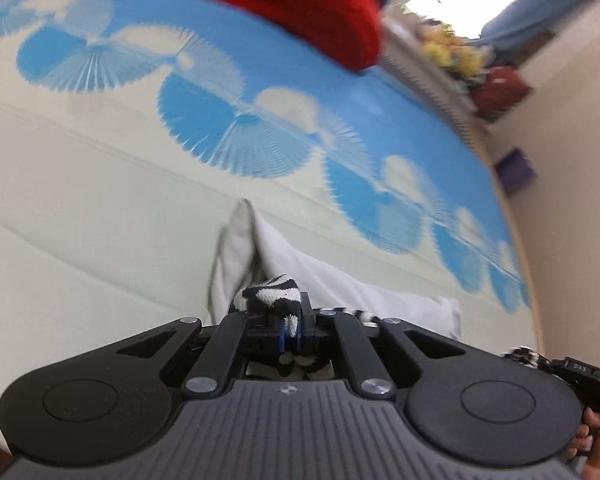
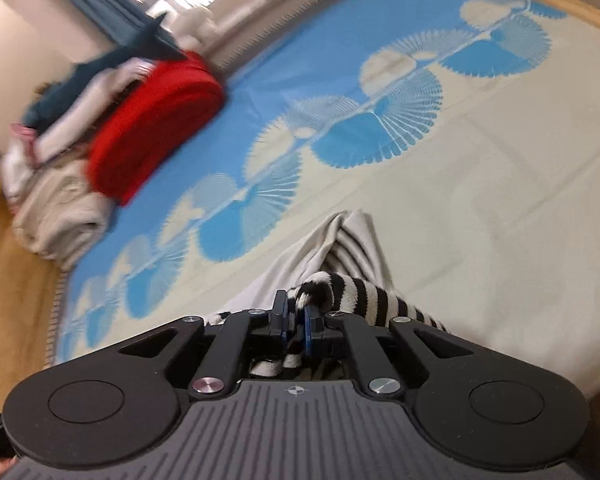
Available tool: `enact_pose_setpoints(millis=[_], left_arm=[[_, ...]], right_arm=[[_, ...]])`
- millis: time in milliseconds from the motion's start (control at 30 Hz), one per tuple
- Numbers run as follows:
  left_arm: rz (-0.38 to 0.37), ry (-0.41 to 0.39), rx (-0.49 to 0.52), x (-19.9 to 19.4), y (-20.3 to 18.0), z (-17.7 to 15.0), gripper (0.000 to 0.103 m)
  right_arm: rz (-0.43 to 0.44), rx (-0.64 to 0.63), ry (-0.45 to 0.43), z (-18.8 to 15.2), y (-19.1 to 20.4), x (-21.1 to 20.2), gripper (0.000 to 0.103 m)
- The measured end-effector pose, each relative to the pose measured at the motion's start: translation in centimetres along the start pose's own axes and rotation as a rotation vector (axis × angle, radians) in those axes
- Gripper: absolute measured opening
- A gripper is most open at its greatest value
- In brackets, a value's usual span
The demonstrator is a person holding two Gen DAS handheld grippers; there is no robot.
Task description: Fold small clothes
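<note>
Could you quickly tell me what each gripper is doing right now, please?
Left gripper: shut on the striped garment.
Right gripper: shut on the striped garment too.

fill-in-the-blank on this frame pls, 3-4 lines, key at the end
1. Both grippers, left and right, are shut on a black-and-white ____ garment.
2. The bedspread has a cream and ____ fan pattern.
3. The folded blanket at the far end of the bed is ____.
4. Under the red blanket in the right wrist view lies a folded ____ blanket.

Missing words: striped; blue; red; cream
</note>
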State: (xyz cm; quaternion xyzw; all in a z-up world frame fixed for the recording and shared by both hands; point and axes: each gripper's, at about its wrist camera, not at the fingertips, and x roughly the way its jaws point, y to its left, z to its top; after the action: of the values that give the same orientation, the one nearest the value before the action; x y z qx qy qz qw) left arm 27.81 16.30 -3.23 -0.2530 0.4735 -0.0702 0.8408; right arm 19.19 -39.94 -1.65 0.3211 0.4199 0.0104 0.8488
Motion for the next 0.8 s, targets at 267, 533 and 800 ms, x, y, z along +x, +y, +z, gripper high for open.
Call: enact_pose_setpoints(millis=[267,533,800], left_arm=[[-0.071,-0.001,-0.080,2.5,2.7,0.7,0.044],[-0.107,0.112,0.097,3.4,1.1,-1.5,0.049],[-0.035,0.140,0.091,5.6,0.6,-1.8,0.012]], right_arm=[[-0.051,-0.058,-0.061,0.6,-1.4,6.5,0.034],[-0.002,-0.249,0.061,-1.4,1.5,8.5,0.048],[-0.019,-0.111,0.135,-2.0,0.5,11.7,0.047]])
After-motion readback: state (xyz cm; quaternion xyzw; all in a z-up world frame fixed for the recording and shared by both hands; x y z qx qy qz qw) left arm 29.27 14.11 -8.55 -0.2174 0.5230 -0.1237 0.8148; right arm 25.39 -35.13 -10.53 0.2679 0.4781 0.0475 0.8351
